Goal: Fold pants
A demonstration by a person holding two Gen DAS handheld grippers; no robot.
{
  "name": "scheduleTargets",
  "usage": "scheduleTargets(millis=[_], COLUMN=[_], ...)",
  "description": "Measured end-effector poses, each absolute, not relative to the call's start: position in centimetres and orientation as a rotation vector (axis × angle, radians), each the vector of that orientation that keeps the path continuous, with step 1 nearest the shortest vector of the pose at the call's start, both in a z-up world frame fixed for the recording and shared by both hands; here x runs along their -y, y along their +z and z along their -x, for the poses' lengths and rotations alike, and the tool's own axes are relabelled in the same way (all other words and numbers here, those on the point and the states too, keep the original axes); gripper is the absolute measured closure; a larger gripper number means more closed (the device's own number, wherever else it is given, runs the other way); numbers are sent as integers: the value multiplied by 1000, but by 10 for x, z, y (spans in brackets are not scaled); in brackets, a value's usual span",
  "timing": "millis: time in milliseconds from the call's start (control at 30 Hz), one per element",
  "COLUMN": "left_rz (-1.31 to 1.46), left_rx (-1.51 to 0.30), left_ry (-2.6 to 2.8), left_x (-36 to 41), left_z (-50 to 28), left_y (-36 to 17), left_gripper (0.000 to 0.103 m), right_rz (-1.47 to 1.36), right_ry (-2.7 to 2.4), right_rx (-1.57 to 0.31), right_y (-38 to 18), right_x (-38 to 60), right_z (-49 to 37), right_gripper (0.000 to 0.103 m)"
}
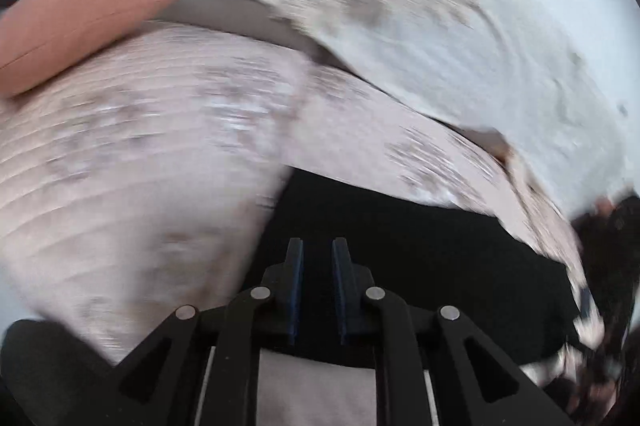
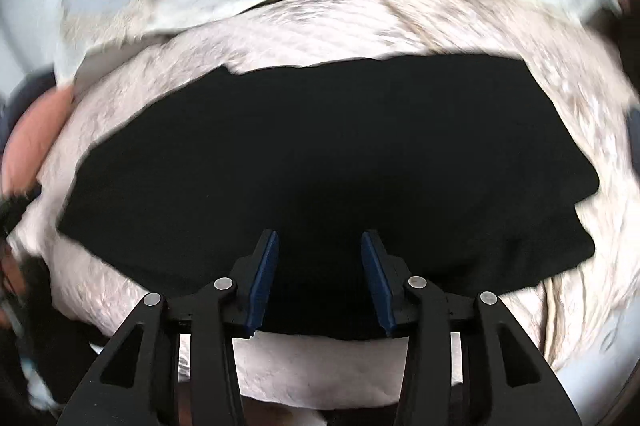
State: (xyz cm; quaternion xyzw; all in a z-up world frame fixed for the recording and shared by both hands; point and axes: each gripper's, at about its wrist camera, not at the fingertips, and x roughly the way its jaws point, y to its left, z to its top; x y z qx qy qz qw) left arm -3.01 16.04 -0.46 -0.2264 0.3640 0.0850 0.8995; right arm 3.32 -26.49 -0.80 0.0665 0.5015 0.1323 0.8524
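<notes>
Left view: left gripper [image 1: 317, 254] jaws a narrow gap apart, nothing visibly between them; black pants [image 1: 420, 238] lie just ahead and to the right on the pale blanket [image 1: 140, 145]. Right view: right gripper [image 2: 318, 250] jaws about half open, empty, centred over the pants [image 2: 320, 153], long axis crosswise; right looks better placed.

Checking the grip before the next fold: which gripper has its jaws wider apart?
The right gripper: a wide gap over the black pants. The left gripper shows only a narrow slit.
</notes>
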Motion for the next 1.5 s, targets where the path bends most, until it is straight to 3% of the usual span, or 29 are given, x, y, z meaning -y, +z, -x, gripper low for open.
scheduleTargets(millis=[233,400,600,1033,1067,1133,1167,1200,1367,1500], left_rz=[393,365,175,-113,-113,-133,-162,-190,-238,-212], left_rx=[-836,-869,-904,-905,-897,-871,-866,-868,-852,-827], left_ry=[-30,-101,-276,-497,-506,-517,-511,-504,-531,-537], left_x=[-92,-70,-15,55,55,59,62,65,73,67], left_z=[1,1,7,2,2,3,4,2,5,6], left_y=[-19,-19,-18,-31,-29,-25,-26,-29,-31,-22], left_gripper=[86,60,51,46,46,46,50,62,97,100], right_rz=[-224,-428,-515,-614,-605,-574,-568,-571,-572,-571], right_ry=[1,-59,-45,-41,-37,-37,-34,-30,-18,-5], right_rx=[-1006,-968,-903,-948,-943,-929,-922,-912,-887,-858], right_y=[11,9,12,-5,-3,2,3,5,10,19], right_x=[342,395,413,425,424,421,420,421,421,419], right_z=[-16,-12,-24,-51,-52,-53,-54,-54,-55,-54], right_gripper=[59,59,59,57,58,75,77,82,91,95])
